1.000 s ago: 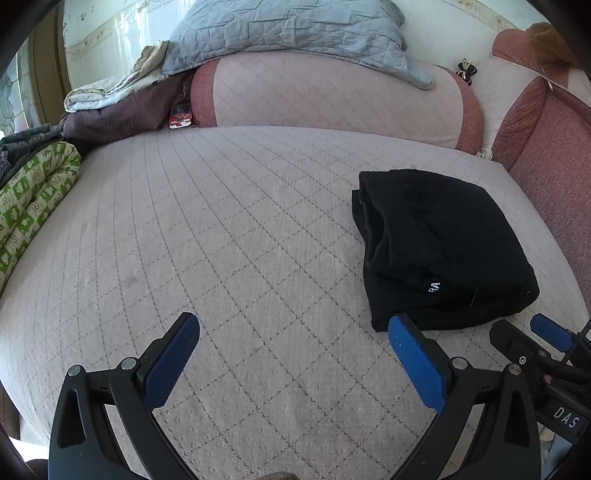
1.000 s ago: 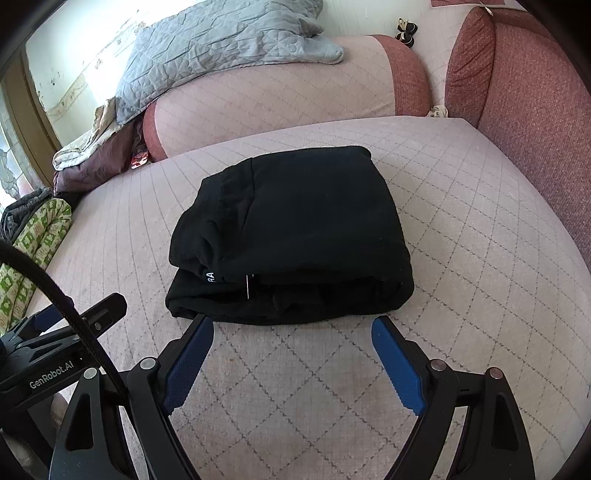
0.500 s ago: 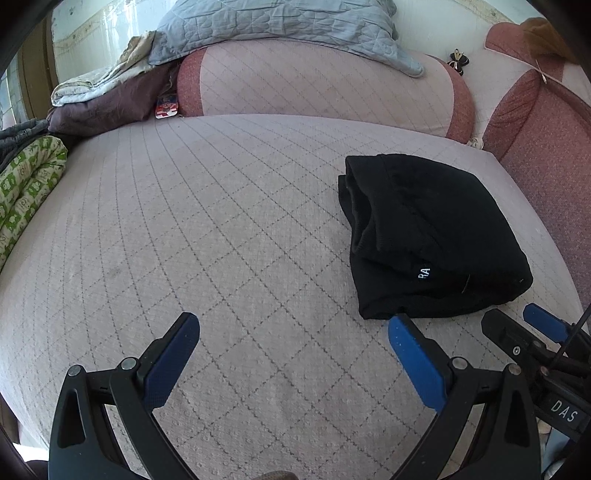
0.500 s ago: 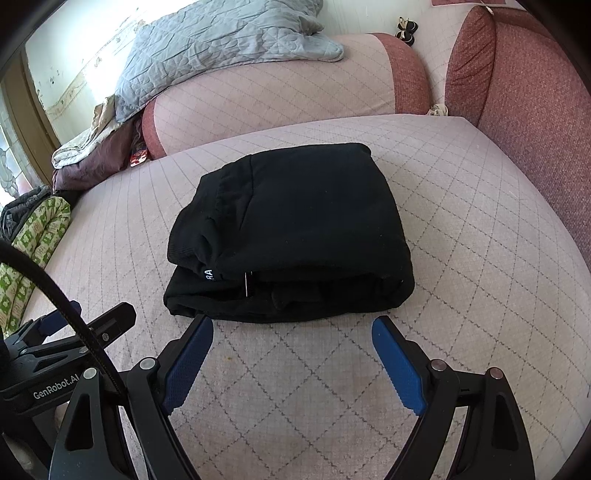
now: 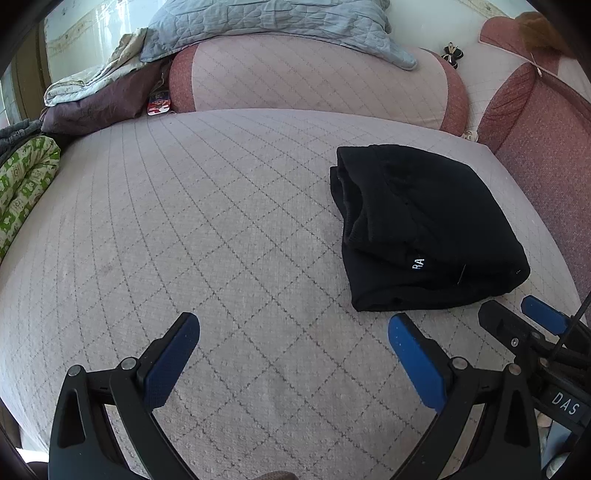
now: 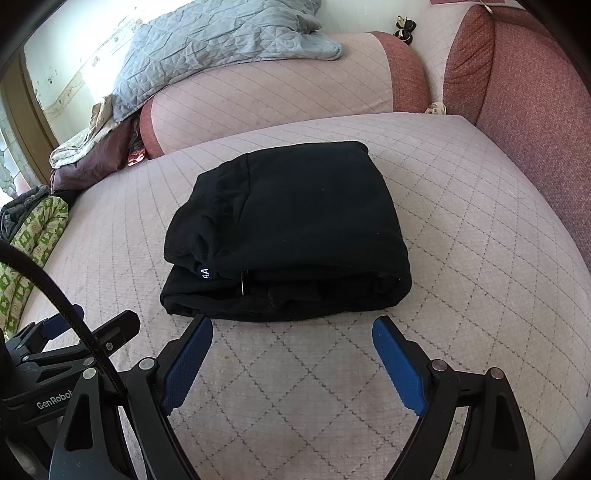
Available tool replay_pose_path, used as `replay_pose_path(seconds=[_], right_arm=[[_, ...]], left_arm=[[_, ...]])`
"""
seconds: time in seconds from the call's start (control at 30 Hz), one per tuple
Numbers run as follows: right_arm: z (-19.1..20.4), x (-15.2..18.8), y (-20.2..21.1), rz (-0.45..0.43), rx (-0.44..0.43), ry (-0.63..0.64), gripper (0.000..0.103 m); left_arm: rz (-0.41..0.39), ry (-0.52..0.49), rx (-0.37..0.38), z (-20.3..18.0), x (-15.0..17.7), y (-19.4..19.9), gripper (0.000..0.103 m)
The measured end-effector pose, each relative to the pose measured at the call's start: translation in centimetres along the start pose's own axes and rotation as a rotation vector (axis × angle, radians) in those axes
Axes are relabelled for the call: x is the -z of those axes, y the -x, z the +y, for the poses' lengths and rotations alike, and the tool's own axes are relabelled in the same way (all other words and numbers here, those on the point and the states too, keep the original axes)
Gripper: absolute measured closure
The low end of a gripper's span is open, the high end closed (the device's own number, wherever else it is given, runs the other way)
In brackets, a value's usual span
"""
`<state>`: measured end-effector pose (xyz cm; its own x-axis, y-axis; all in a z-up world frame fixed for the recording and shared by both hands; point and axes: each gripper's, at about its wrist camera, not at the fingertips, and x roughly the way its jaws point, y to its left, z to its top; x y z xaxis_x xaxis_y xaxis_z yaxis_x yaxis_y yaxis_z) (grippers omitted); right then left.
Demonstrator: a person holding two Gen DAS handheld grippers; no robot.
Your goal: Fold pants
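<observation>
The black pants (image 6: pixel 291 229) lie folded into a compact stack on the quilted pink couch seat (image 6: pixel 480 221), a small white label facing me. In the left wrist view the pants (image 5: pixel 424 229) sit at the right. My left gripper (image 5: pixel 293 325) is open and empty over bare seat, to the left of the pants. My right gripper (image 6: pixel 291 328) is open and empty, its blue pads just short of the stack's near edge, not touching it. The right gripper's tip shows in the left wrist view (image 5: pixel 517 321).
A pink bolster cushion (image 5: pixel 314 77) with a grey quilt (image 5: pixel 273 18) on it lines the back. Red armrest cushions (image 6: pixel 535 110) stand at the right. A green patterned blanket (image 5: pixel 22 184) and piled clothes (image 5: pixel 96 99) lie at the left.
Both grippers stay open and empty. The left view has shifted slightly, with the pants a little further away; the right view is nearly unchanged.
</observation>
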<state>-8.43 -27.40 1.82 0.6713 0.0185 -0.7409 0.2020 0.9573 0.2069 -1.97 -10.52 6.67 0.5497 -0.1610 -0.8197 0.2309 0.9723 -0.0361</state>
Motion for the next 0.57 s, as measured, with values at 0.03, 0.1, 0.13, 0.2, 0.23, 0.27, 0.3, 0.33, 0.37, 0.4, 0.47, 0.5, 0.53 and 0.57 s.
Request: replay_pose_path(seconds=[0.03,0.1,0.13,0.2,0.23,0.27,0.3,0.33,0.37,0.4,0.47,0.5,0.53,0.57], right_arm=[[-0.01,0.04,0.0,0.0,0.0,-0.001,0.011],[-0.05,0.05,-0.03,0.001,0.001,0.0,0.011],[-0.04,0.04,-0.03,0.001,0.001,0.001,0.011],[-0.13,0.08,-0.05,0.002,0.003,0.001,0.011],[-0.16,0.09,-0.08,0.003,0.002,0.001,0.011],[-0.1,0.12,-0.09,0.003,0.002,0.0,0.01],[-0.15,0.15,-0.13,0.005,0.001,0.001,0.01],[-0.17,0.18,-0.17,0.006,0.0,0.002,0.01],[-0.09,0.22,-0.18,0.008,-0.001,0.003,0.01],[-0.03,0.3,-0.22,0.01,-0.002,0.007,0.01],[0.21,0.5,-0.3,0.013,0.001,0.016,0.01],[0.37,0.61,-0.27,0.013,0.002,0.02,0.01],[0.45,0.7,-0.23,0.011,0.005,0.026,0.01],[0.55,0.77,-0.2,0.007,0.011,0.03,0.01]], left_arm=[[0.002,0.001,0.002,0.02,0.0,-0.01,0.001],[0.007,0.004,0.007,0.08,0.01,-0.12,0.001],[0.01,0.004,0.01,0.15,0.01,-0.2,0.001],[0.016,0.007,0.014,0.24,0.01,-0.31,0.001],[0.019,0.009,0.017,0.29,0.02,-0.35,0.001],[0.023,0.012,0.022,0.37,0.01,-0.42,0.001],[0.025,0.012,0.026,0.44,0.02,-0.47,0.001],[0.029,0.013,0.029,0.52,0.02,-0.53,0.001],[0.031,0.013,0.03,0.58,0.06,-0.58,0.001],[0.032,0.014,0.031,0.62,0.08,-0.59,0.001],[0.033,0.019,0.036,0.68,0.11,-0.52,0.001],[0.034,0.022,0.04,0.69,0.15,-0.45,0.001],[0.032,0.022,0.04,0.68,0.21,-0.34,0.001],[0.03,0.021,0.037,0.64,0.29,-0.24,0.001]])
